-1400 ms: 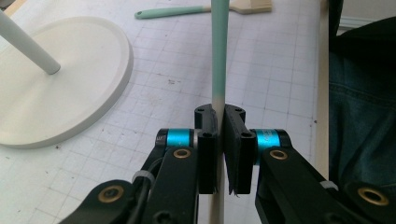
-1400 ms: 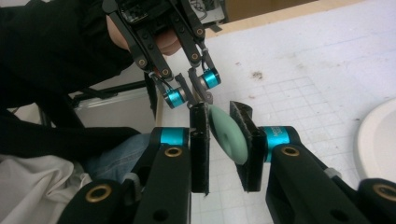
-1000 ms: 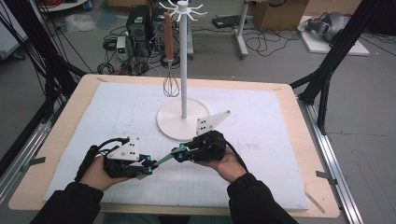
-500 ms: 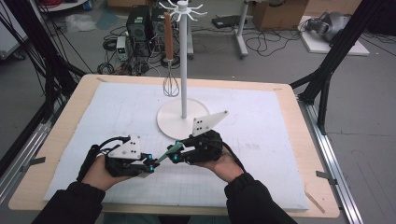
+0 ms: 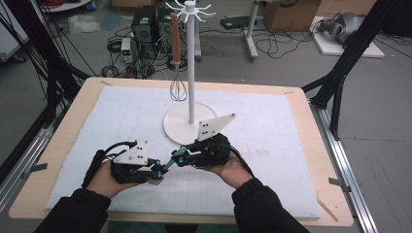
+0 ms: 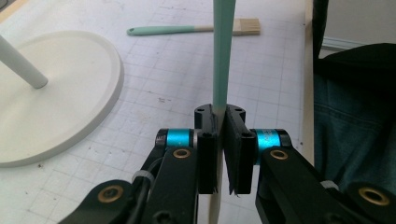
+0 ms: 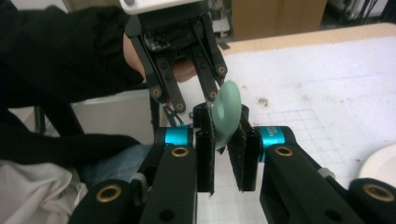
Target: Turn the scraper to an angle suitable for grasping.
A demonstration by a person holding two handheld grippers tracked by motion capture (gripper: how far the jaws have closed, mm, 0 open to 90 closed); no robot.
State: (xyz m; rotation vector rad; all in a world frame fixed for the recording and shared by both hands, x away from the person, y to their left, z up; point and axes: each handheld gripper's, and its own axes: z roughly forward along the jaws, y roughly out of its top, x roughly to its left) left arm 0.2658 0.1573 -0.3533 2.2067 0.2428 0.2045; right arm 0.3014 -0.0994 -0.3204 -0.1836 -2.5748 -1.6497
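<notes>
Brush [image 5: 168, 164] with a mint handle bridges the two grippers, held clear of the white mat [image 5: 121, 111] near the front edge of the table [image 5: 313, 145]. The left gripper [image 5: 158, 171] points to the right, and its jaws are clamped tight on the handle. In the left gripper view the handle runs straight up out of the pressed pads, and a paler, wood-coloured part passes down below them. The right gripper [image 5: 177, 160] points to the left, tip to tip with the left one. The handle's rounded end sits between its pads. Those jaws have just been closing, and in the right gripper view both pads lie against the end, so they grip it near their tips. The person's hands hold both grippers low, just in front of the stand's round base [image 5: 175, 130].

Stand [image 5: 190, 73], white with a ring of hooks at its top, rises from the middle of the mat. Whisk [image 5: 177, 83] with a brown handle hangs from one hook beside the pole, its wire head down and just above the mat's far edge.

The left gripper view also shows a second brush [image 6: 194, 29] lying flat on the mat, well apart from the held one, its bristles towards the table's edge.
</notes>
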